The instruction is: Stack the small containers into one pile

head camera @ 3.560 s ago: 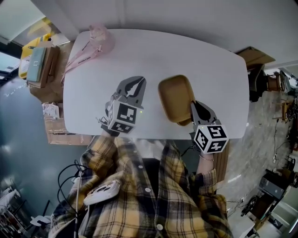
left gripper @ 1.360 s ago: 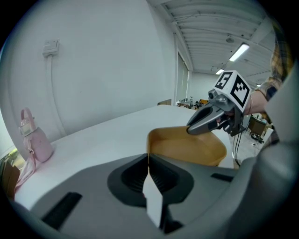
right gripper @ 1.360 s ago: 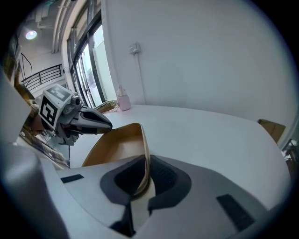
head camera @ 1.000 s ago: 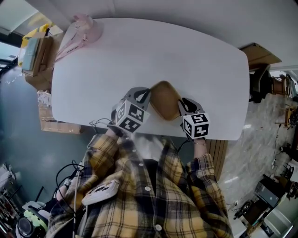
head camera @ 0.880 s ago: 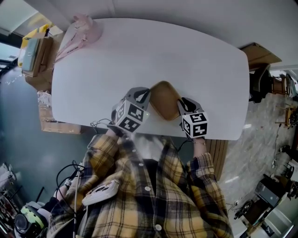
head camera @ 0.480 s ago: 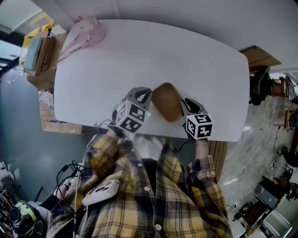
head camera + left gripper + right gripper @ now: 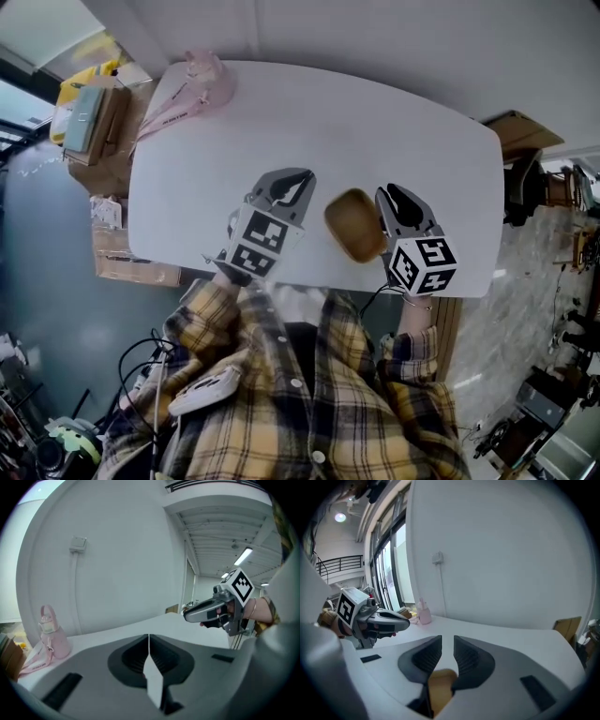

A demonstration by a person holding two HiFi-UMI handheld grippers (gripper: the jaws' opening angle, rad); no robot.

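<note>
A tan, round-cornered shallow container [image 7: 352,225] sits open side up on the white counter [image 7: 375,112]. It lies close to the edge nearest the person, somewhat right of that edge's middle. Whether it is one tub or several nested together I can't tell.

The person, in a yellow plaid shirt [image 7: 309,394], holds both grippers up over that same edge, one on each side of the container. The left gripper [image 7: 292,183] hovers just to the container's left, its jaws clenched together with nothing caught between them. The right gripper [image 7: 392,195] hangs over the container's right rim and hides part of it from above. Its jaws stand a narrow gap apart, released. In the right gripper view a patch of the tan container shows low down through that gap, with bare counter beyond.

A pink bottle with a pink strap [image 7: 197,80] stands at the counter's far left corner, well apart from everything else. Cardboard boxes [image 7: 94,122] sit off the counter's left edge.
</note>
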